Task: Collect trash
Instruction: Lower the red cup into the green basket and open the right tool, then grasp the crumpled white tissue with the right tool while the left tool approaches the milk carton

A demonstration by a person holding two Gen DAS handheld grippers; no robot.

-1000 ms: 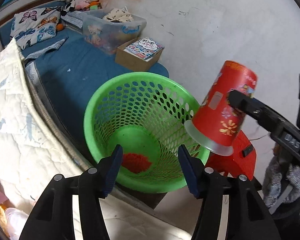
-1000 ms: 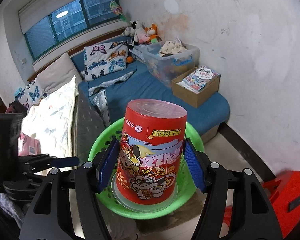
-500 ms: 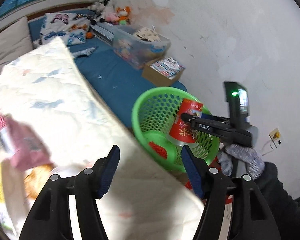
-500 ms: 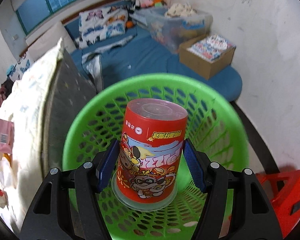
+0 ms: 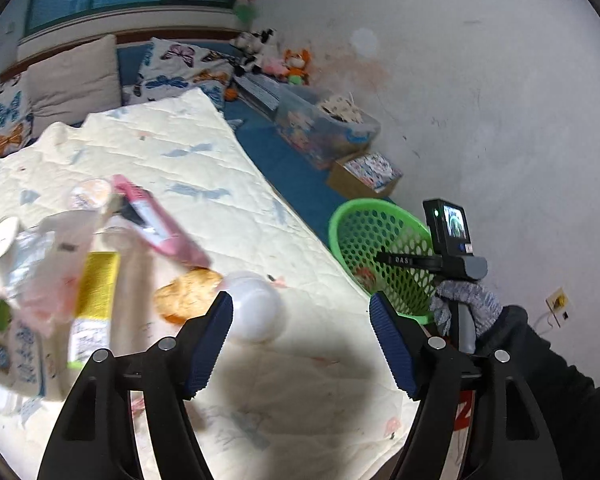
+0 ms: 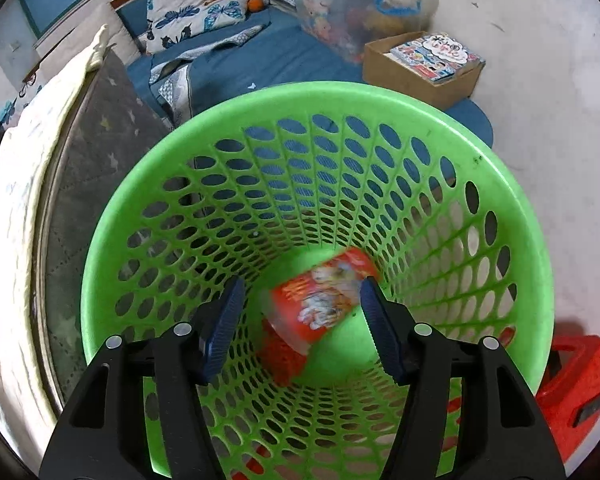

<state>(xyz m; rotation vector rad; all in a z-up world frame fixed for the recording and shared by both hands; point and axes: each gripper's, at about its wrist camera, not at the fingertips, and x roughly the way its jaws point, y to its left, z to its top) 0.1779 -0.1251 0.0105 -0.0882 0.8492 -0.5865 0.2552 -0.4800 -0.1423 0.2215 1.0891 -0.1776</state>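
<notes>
Two wrist views, one moment of the trash collection. Right view: my right tool (image 6: 300, 320) points down into the green basket (image 6: 512, 216), which fills most of the frame; its jaws are closing with nothing pressed between them, and the red snack canister (image 6: 320, 300) lies blurred on its side at the basket bottom, lower centre, clear of both pads. Left view: my left tool (image 5: 300, 340) hangs over the cream quilt (image 5: 204, 176) on the bed, jaws opening and wide, gripping nothing. A white cup (image 5: 256, 308) sits just beside the left pad at lower centre; whether they touch I cannot tell. To its left lie an orange snack piece (image 5: 188, 294), a pink wrapper (image 5: 160, 224), a yellow-labelled carton (image 5: 94, 300) and clear plastic packaging (image 5: 24, 256), all blurred. I judge the cup light, thin-walled and easily crushed or tipped, best taken across its round body with gentle pressure. The wrappers look limp and slippery; I would pinch them at a bunched fold. At right of this view, my right tool (image 5: 404, 260) reaches into the basket.
</notes>
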